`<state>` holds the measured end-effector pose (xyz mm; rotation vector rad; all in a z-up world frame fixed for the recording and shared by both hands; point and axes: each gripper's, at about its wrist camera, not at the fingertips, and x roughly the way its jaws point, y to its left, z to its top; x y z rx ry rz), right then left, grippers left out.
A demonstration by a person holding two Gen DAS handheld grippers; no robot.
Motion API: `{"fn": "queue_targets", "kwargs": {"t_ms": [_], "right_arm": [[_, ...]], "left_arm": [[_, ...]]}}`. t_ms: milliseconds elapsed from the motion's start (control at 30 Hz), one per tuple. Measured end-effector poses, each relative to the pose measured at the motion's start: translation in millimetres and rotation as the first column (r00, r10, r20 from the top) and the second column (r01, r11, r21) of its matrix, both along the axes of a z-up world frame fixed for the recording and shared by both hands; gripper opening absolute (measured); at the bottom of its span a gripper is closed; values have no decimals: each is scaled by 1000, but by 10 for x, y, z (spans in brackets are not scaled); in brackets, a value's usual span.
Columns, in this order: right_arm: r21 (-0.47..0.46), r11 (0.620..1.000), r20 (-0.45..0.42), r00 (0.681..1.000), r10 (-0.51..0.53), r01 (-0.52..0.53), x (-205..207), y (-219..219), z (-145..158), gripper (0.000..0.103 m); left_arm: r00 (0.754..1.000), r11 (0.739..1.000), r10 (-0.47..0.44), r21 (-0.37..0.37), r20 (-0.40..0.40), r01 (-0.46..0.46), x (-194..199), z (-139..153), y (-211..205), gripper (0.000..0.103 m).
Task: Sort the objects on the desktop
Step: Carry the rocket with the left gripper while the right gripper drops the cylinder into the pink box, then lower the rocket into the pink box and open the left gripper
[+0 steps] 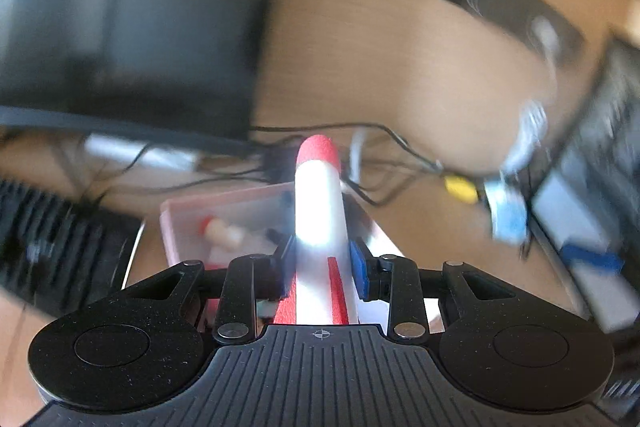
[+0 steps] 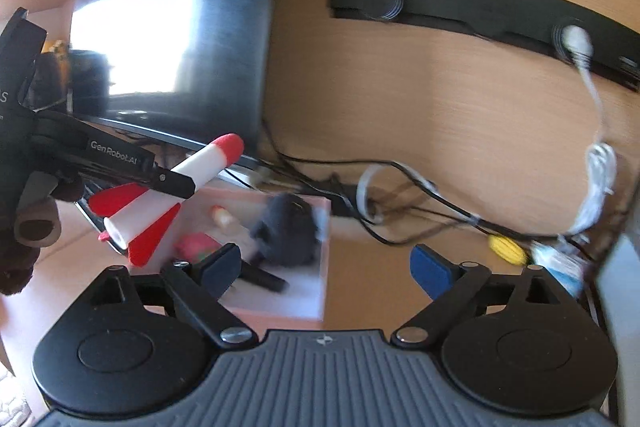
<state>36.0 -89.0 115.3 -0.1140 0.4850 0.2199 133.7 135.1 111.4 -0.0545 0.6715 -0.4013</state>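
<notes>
My left gripper is shut on a white toy rocket with a red nose and red fins, holding it in the air above a pink bin. The right wrist view shows the same rocket clamped in the left gripper, over the bin's left side. The bin holds a dark soft toy, a small red and green item and a pale piece. My right gripper is open and empty, in front of the bin.
A black monitor stands behind the bin. Cables trail along the wooden desk. A small yellow object and a blue and white item lie at the right. A black power strip hangs on the back panel. A keyboard lies left.
</notes>
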Motion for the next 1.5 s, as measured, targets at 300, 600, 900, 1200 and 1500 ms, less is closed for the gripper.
{"fn": "queue_targets", "kwargs": {"t_ms": [300,600,900,1200,1500], "right_arm": [[-6,992,-25,991,-130,130,-171,-390,-36,94],[-24,994,-81,991,-109,108,-168,-429,-186,95],[-24,1000,-90,996,-19,17,-171,-245,-223,95],[-3,999,-105,993,-49,49,-238,-339,-272,95],[-3,995,-109,989,-96,96,-296,-484,-299,96]], "left_arm": [[1000,988,3,155,-25,1,65,-283,-120,65],[980,978,195,84,-35,-191,-149,-209,331,85],[996,985,41,173,-77,-27,-466,-312,25,44],[998,976,-47,209,-36,53,-393,-280,-128,40],[988,974,151,175,-32,-143,-205,-252,33,56]]}}
